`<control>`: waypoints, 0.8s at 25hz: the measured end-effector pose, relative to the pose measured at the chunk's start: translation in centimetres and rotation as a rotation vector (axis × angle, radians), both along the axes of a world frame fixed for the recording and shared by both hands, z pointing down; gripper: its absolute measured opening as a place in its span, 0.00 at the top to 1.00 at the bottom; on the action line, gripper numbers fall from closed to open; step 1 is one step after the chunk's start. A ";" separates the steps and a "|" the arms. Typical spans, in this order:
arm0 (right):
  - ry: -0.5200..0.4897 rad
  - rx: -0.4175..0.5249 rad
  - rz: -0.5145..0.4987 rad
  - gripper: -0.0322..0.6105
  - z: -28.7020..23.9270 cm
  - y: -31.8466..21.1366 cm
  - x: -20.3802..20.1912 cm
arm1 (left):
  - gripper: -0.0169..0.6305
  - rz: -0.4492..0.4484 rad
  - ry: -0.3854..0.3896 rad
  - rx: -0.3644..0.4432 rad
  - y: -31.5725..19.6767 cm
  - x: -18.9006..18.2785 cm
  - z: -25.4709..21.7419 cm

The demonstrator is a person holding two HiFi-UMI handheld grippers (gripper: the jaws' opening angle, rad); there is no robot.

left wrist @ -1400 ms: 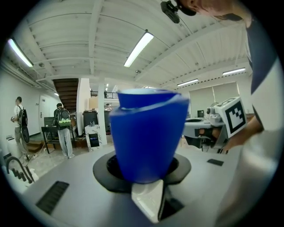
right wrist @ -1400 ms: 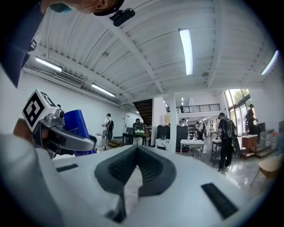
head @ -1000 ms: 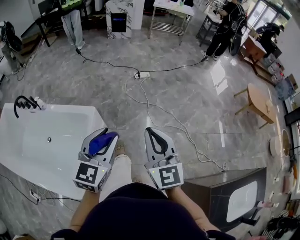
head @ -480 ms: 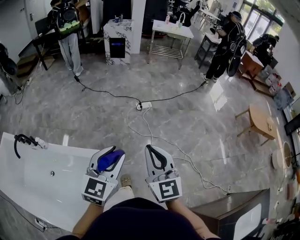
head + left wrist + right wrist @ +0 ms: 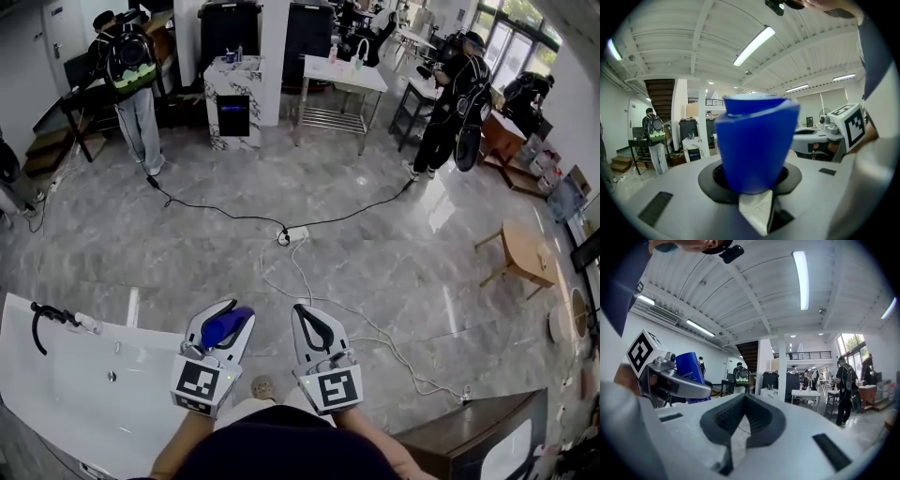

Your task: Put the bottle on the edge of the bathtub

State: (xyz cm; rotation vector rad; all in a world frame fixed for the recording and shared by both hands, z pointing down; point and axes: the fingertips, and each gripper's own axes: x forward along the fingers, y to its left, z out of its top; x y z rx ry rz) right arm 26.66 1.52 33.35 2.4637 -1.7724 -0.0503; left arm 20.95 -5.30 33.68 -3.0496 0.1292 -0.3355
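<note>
A white power strip (image 5: 298, 232) lies on the shiny grey floor (image 5: 187, 258). A black cord (image 5: 225, 217) and a white cord (image 5: 302, 272) run from it. Far back stand a white table (image 5: 345, 71) (metal legs) and a person with a backpack (image 5: 131, 70). A small wooden table (image 5: 525, 255) stands at the right.

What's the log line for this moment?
left gripper: shut on blue bottle | right gripper: shut, nothing held | bathtub: left of both grippers | status: bottle not yet on tub edge
</note>
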 end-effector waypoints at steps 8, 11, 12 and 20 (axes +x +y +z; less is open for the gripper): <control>-0.008 -0.012 -0.092 0.95 0.7 -3.8 1.5 | 0.76 -0.090 0.000 -0.008 -3.0 1.4 0.6; 0.002 -0.005 -0.156 0.95 0.2 -5.3 1.9 | 0.76 -0.140 0.006 -0.009 -3.8 1.8 0.2; 0.009 0.002 -0.177 0.95 -0.2 -5.7 2.1 | 0.76 -0.153 0.011 -0.001 -4.2 2.0 0.0; 0.017 0.032 -0.264 0.95 -0.6 -7.2 5.2 | 0.76 -0.259 0.020 -0.002 -5.2 3.3 -0.3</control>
